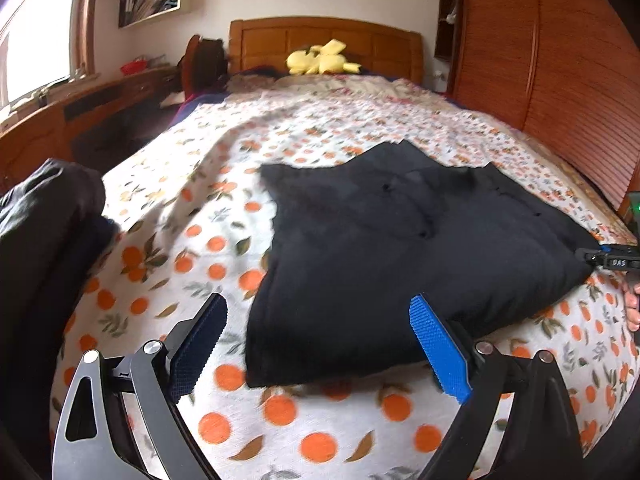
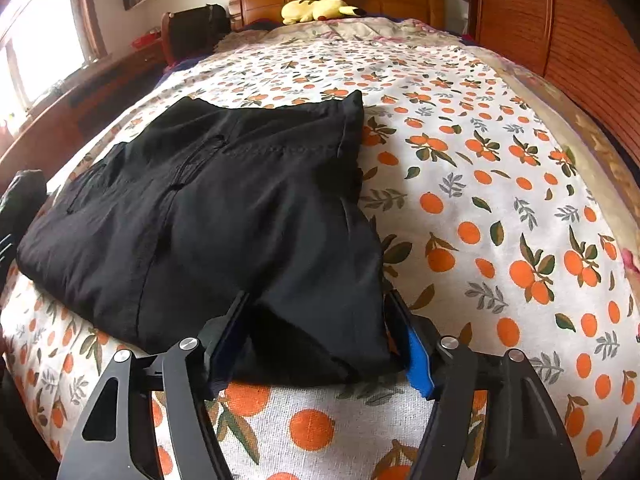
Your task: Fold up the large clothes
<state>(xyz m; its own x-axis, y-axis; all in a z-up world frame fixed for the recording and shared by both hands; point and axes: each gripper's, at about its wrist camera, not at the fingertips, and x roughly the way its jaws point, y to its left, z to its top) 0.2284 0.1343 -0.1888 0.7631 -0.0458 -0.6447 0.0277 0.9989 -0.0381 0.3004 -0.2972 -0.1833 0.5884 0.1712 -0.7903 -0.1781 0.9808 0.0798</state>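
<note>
A black garment lies folded into a thick pad on the orange-print bedspread. My left gripper is open just above the bedspread, and its right blue pad is close to the garment's near edge. In the right wrist view the same garment fills the middle. My right gripper stands open with the garment's near right corner between its jaws, apparently not pinched. The right gripper's tip also shows at the garment's right corner in the left wrist view.
A dark pile of clothing lies at the bed's left edge. A yellow plush toy rests by the wooden headboard. A slatted wooden wardrobe stands to the right, and a wooden desk under the window stands to the left.
</note>
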